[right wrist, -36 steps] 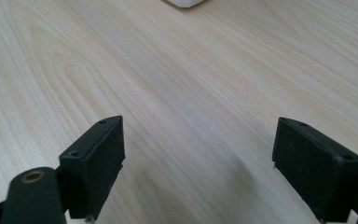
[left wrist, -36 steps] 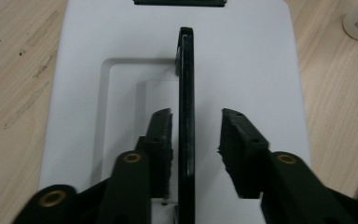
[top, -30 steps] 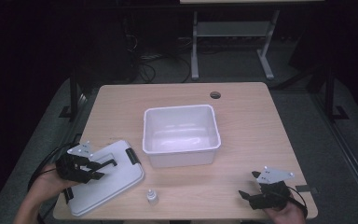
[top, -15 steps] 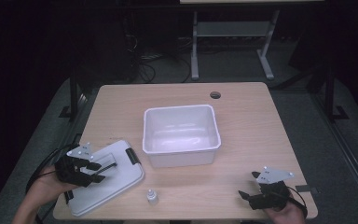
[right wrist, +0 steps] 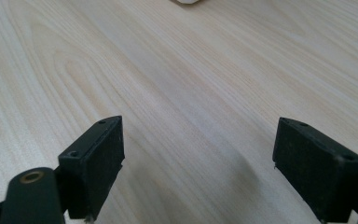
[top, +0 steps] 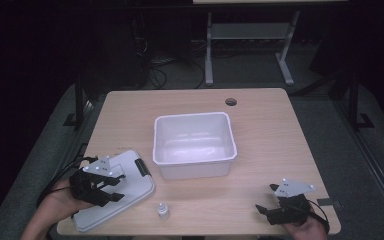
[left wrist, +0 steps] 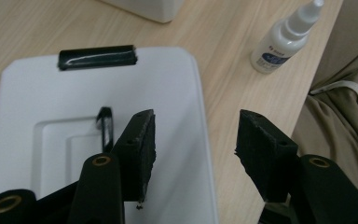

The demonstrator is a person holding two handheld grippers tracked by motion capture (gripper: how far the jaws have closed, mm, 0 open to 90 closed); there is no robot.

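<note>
White lid (top: 114, 192) lies flat at the table's (top: 270, 130) near-left corner, small dropper bottle (top: 163, 210) just right of it, empty white tub (top: 194, 144) mid-table. Left gripper (top: 111, 190) hovers over the lid, jaws apart, nothing held. Right gripper (top: 263, 212) low over bare wood near-right, jaws wide apart.

— Left side? — Left gripper (top: 111, 186) held low in the left hand (top: 62, 197), jaws parted, nothing between them.
— Right side? — Right gripper (top: 266, 213) in the right hand (top: 305, 231), jaws spread wide, gap between them bare.
</note>
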